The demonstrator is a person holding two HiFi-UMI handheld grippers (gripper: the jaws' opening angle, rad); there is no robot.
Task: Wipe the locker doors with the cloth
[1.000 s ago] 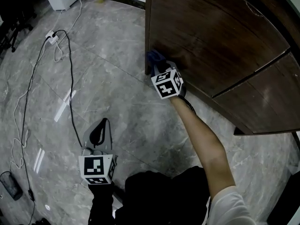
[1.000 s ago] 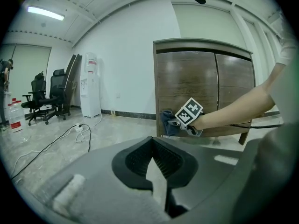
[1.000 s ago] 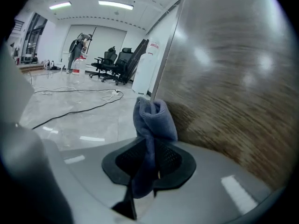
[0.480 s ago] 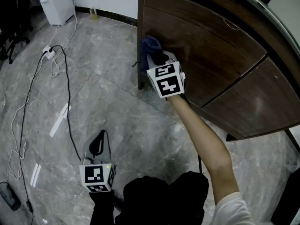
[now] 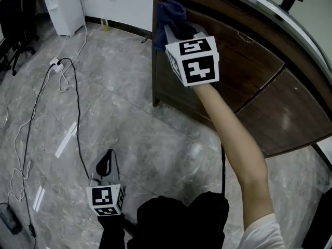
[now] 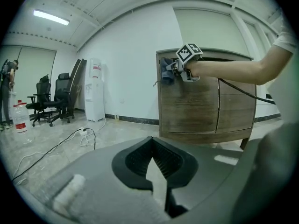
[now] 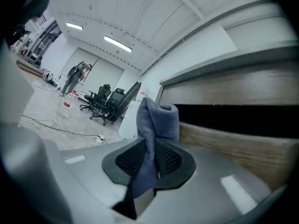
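Observation:
A blue cloth (image 5: 169, 15) is pinched in my right gripper (image 5: 176, 29), which is shut on it at the top left corner of the dark wooden locker door (image 5: 233, 61). In the right gripper view the cloth (image 7: 156, 125) stands up between the jaws, beside the door's top edge (image 7: 243, 143). The left gripper view shows that cloth (image 6: 166, 72) pressed on the left door (image 6: 189, 106). My left gripper (image 5: 106, 162) hangs low over the floor, its jaws closed together with nothing between them (image 6: 152, 160).
A black cable (image 5: 78, 102) and a white power strip (image 5: 55, 63) lie on the grey marble floor at left. A white water dispenser (image 5: 62, 4) stands by the back wall. Office chairs (image 6: 51, 104) and a distant person (image 6: 8, 78) are at far left.
My right gripper has risen with the cloth from the bottom left corner of the locker door up to its top left corner. The left gripper has barely shifted.

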